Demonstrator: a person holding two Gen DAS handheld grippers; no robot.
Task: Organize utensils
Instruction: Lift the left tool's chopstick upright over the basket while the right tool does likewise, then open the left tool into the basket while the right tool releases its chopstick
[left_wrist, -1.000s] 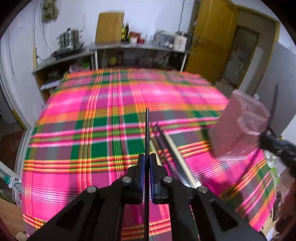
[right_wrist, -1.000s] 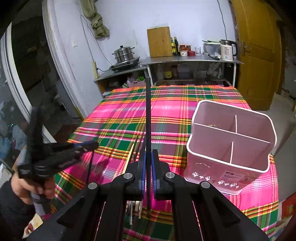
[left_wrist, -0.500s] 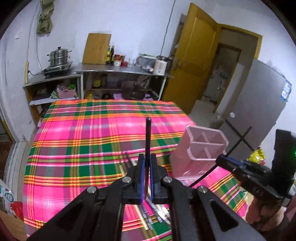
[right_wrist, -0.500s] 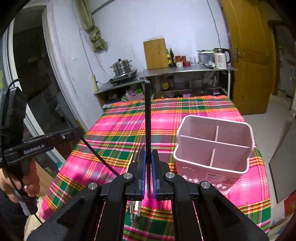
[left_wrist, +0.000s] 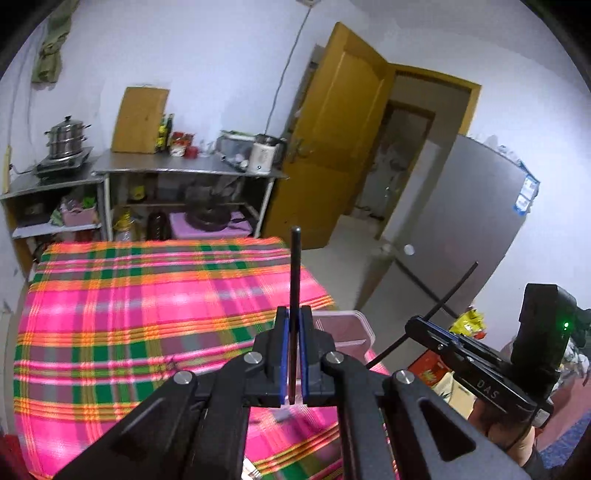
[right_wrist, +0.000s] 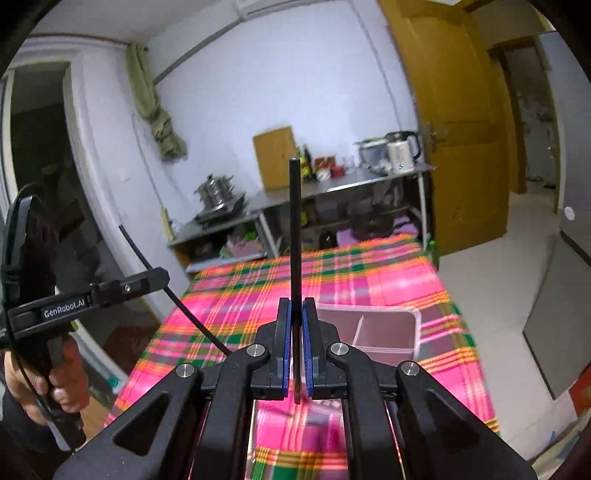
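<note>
My left gripper (left_wrist: 291, 325) was clenched on a black chopstick (left_wrist: 295, 273) that stood upright at the centre of its view. My right gripper (right_wrist: 295, 317) was clamped the same way on a second black chopstick (right_wrist: 294, 229).

Only the left view showed the grey fridge (left_wrist: 461, 236) at the right of the frame and the right gripper (left_wrist: 417, 326) from the side, its stick slanting up toward the upper right. Only the right view showed my left hand (right_wrist: 55, 384) wrapped round the other handle at the lower left (fingers curled on the grip), with the dark doorway (right_wrist: 33, 158) behind it.

Both grippers pointed forward and somewhat downward over the pink plaid tablecloth (left_wrist: 129, 314). The pink utensil holder (right_wrist: 373, 328) sat on the cloth just past my right fingertips, its divider visible; in the left view only its rim (left_wrist: 343, 325) peeked out. The cloth's far edge met the steel shelves, and bare floor lay beyond its right edge.
</note>
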